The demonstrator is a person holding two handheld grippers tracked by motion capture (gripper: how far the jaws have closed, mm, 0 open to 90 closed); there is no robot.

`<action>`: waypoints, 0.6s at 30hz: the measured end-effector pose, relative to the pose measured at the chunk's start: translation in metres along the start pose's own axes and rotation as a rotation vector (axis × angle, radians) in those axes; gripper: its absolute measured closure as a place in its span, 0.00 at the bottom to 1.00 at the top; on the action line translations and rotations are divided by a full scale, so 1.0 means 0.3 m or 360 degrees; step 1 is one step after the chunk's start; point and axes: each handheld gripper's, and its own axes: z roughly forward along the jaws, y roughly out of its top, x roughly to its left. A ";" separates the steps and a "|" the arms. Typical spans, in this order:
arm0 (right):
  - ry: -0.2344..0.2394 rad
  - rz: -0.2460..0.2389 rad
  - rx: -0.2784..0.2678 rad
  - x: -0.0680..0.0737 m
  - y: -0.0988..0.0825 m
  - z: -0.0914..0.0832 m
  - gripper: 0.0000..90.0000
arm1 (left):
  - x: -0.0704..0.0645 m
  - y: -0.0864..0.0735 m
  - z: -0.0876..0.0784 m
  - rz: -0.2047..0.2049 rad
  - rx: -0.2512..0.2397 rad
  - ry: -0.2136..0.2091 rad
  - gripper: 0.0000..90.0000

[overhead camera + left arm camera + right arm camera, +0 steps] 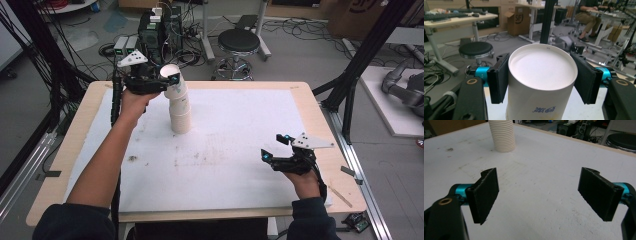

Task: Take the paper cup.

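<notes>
A stack of white ribbed paper cups (180, 114) stands on the white table cover (225, 150) at the back left. The top paper cup (171, 71) sits tilted on the stack, and my left gripper (168, 78) is shut on it. In the left gripper view this cup (541, 82) sits mouth up between the black pads (499, 80), which press both its sides. My right gripper (274, 147) hovers open over the front right of the table, with nothing between its fingers (485, 195). The stack (502, 136) appears far ahead in the right gripper view.
A wooden table edge (310, 107) frames the cover. Behind the table stand a black stool (239, 42) and an electronics box with cables (155, 30). A grey robot arm (405, 87) lies at the right. A seated person (589, 17) is far off.
</notes>
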 end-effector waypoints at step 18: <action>0.0053 0.0000 -0.0014 0.015 0.008 0.018 0.19 | -0.059 0.028 -0.180 0.0062 -0.0099 -0.0036 0.40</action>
